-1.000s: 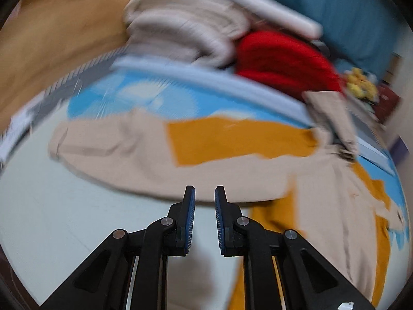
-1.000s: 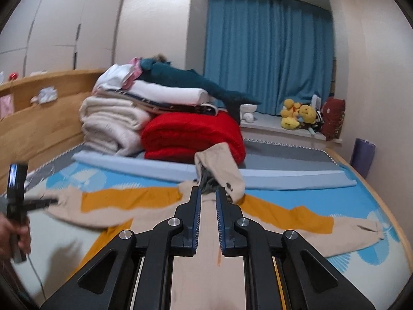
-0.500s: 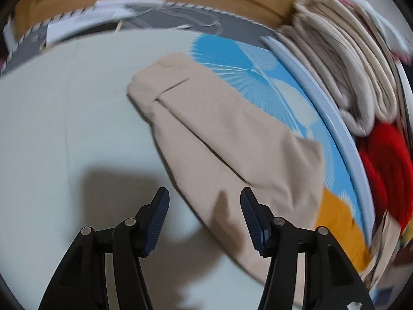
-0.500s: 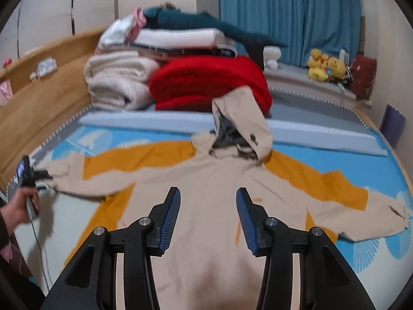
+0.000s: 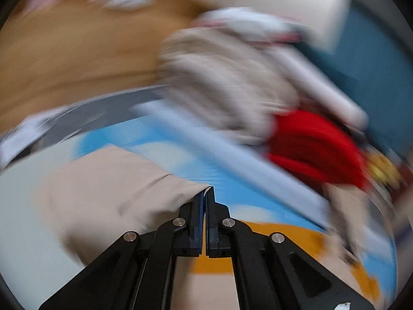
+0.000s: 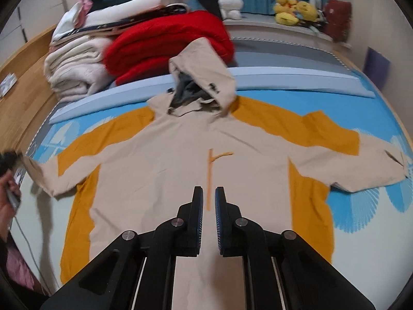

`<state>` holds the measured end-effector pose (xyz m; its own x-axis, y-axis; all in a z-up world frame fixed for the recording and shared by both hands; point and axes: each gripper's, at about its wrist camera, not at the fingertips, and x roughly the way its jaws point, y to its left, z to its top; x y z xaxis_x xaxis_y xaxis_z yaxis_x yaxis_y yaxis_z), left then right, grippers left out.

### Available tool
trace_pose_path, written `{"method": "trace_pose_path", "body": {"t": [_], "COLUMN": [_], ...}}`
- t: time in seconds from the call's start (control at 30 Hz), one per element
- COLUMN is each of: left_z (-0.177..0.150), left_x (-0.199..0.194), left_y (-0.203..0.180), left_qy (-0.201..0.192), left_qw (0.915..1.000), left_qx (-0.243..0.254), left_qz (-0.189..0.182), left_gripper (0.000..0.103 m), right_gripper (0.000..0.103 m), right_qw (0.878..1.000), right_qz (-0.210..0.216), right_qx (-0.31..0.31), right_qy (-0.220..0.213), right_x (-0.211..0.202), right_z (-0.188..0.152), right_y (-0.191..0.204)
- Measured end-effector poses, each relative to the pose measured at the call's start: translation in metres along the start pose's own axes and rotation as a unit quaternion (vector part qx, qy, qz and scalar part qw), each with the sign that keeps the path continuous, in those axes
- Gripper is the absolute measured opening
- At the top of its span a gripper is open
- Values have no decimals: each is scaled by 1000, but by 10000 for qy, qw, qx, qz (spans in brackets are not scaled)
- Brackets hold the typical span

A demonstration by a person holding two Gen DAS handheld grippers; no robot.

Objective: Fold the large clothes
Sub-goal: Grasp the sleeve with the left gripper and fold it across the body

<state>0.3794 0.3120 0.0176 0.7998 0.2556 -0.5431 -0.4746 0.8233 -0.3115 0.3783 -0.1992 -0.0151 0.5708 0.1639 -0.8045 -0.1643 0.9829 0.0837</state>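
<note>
A beige and orange hooded jacket lies spread face up on the bed, sleeves out to both sides, hood toward the pillows. My left gripper is shut on the beige left sleeve near its cuff and holds it off the bed; in the right wrist view it shows at the far left. My right gripper hovers over the jacket's chest, jaws a small gap apart, holding nothing. The left wrist view is blurred.
A red blanket and a stack of folded cream bedding sit behind the hood. A pale blue bolster runs across the bed. Yellow plush toys sit on the far ledge. A wooden bed frame borders the left.
My left gripper has closed on the sleeve end and lifted it. My right gripper has narrowed from wide open to a small gap and moved closer over the jacket's chest.
</note>
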Motion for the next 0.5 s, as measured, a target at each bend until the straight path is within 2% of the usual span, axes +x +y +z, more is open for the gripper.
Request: {"method": "trace_pose_path", "body": {"t": [0.07, 0.1, 0.13, 0.17, 0.2, 0.23, 0.27, 0.3, 0.33, 0.4, 0.43, 0.5], "left_z": [-22, -40, -59, -82, -100, -124, -137, -143, -144, -128, -120, -111], "left_x": [-20, -29, -35, -39, -40, -42, -45, -48, -51, -55, -59, -69], "left_y": [-94, -137, -174, -209, -233, -257, -268, -269, -266, -241, -229, -211], "left_qy": [110, 298, 603, 1065, 1508, 2059, 2398, 2610, 2700, 2813, 2757, 2570], "left_qw": [9935, 9854, 9737, 9558, 9360, 9127, 9017, 8986, 8999, 9203, 9334, 9502], "left_qx": [741, 1039, 1268, 1503, 1687, 1871, 1959, 1936, 1834, 1338, 1257, 1368], "left_qz": [-860, -1313, -1793, -2290, -2697, -2994, -3018, -2947, -2890, -2365, -1923, -1111], "left_gripper": [0, 0, 1, 15, 22, 27, 27, 27, 27, 27, 23, 24], "right_gripper": [13, 17, 23, 26, 33, 40, 43, 50, 53, 54, 54, 54], "right_qw": [10000, 9999, 9999, 9998, 9998, 9998, 9997, 9996, 9996, 9996, 9995, 9992], "right_qz": [-9, -6, 16, 46, 56, 60, 76, 89, 75, 7, 23, 65], "right_qx": [-47, -71, -112, -130, -122, -109, -92, -84, -78, 23, 137, 315], "right_qy": [-63, -74, -89, -112, -151, -180, -216, -242, -259, -286, -270, -232], "right_x": [-4, -6, -7, -9, -10, -11, -12, -13, -13, -12, -10, -5], "right_z": [2, 3, 4, 5, 6, 8, 10, 11, 12, 13, 14, 16], "right_y": [-5, -5, -7, -8, -9, -11, -15, -17, -21, -32, -38, -48]}}
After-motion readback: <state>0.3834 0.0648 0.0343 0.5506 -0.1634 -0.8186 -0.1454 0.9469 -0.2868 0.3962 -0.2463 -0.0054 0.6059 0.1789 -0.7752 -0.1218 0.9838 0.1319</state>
